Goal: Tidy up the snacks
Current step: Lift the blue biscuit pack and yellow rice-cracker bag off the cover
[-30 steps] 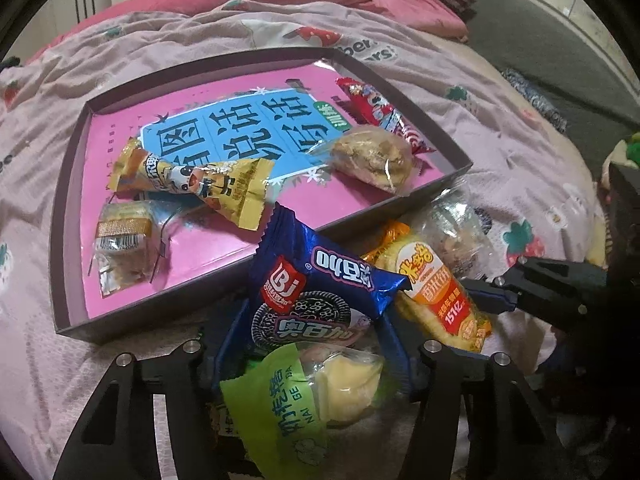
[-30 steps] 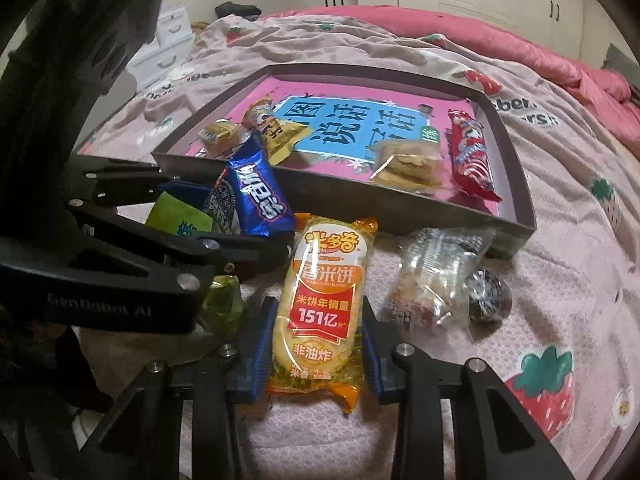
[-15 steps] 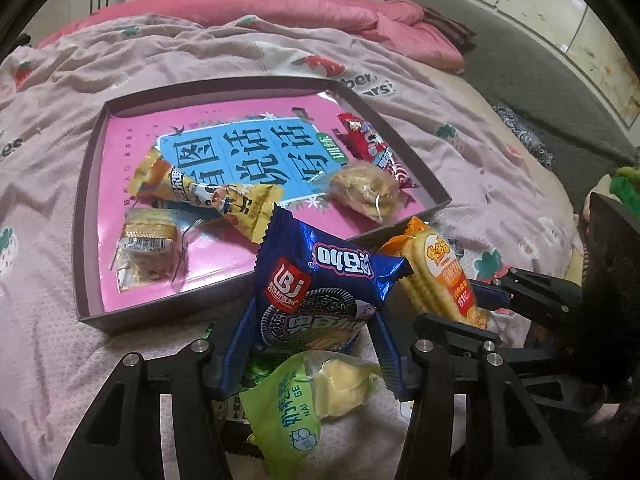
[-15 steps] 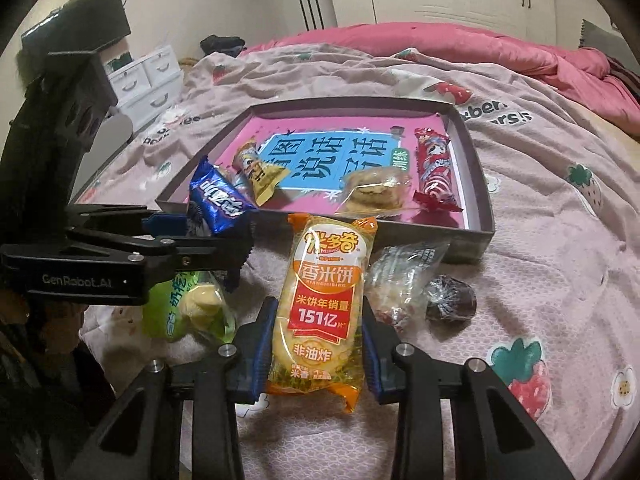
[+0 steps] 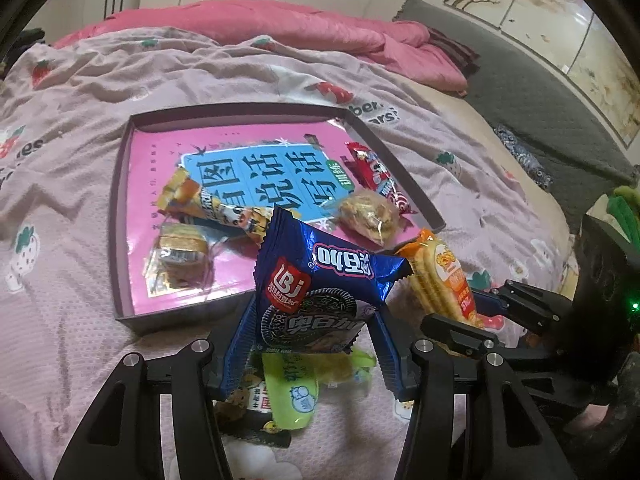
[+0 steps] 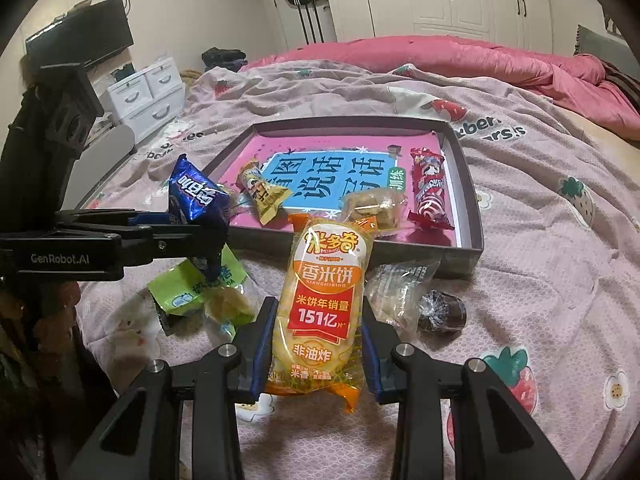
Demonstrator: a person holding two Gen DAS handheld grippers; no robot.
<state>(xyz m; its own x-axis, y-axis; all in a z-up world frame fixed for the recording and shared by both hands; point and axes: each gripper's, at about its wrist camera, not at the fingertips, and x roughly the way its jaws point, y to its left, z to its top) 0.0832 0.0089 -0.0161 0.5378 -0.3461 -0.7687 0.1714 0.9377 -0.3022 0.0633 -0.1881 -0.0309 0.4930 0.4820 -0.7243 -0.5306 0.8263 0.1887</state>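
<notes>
We clamp the left gripper (image 5: 308, 344) on the blue pack (image 5: 320, 292) and the right gripper (image 6: 318, 344) on the rice crackers (image 6: 320, 312) before the tray (image 6: 464, 160).

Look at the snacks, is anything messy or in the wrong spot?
Yes. The green packet, a clear wrapped snack and a small dark cake lie loose on the bedspread, outside the tray where other snacks sit.
</notes>
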